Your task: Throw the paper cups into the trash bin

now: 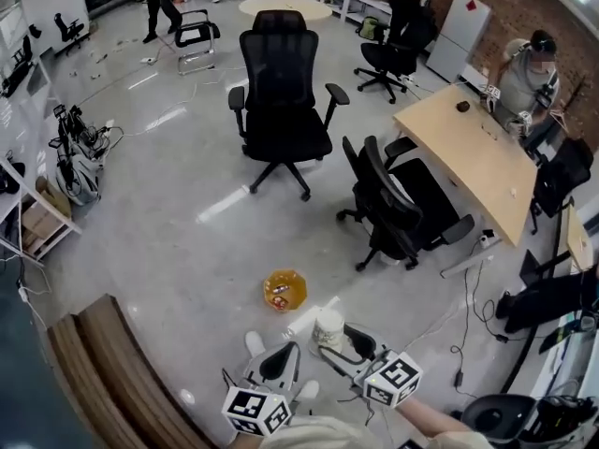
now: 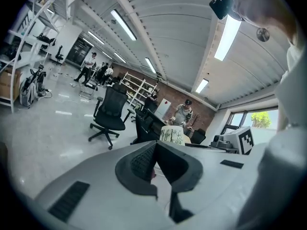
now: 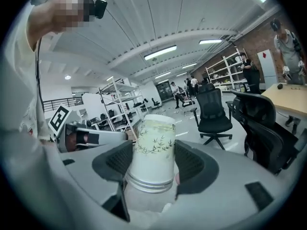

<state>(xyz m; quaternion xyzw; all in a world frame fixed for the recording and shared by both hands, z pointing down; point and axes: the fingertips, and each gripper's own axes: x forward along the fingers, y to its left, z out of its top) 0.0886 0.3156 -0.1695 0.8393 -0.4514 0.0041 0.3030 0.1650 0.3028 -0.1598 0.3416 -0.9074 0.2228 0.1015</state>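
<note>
Right claw (image 3: 153,163) around paper cup (image 3: 154,140), axis along jaws, base outward.

Left claw (image 2: 154,150) and right claw (image 3: 152,150) — pale grey shells, black ribbed pads (image 3: 191,163), black-and-white marker cubes (image 1: 398,379); cream top (image 1: 323,433) at six o'clock.

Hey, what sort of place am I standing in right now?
Probably an open-plan office or workshop: black mesh swivel chairs, a long light wooden desk, and white metal storage shelving by a red brick wall.
</note>
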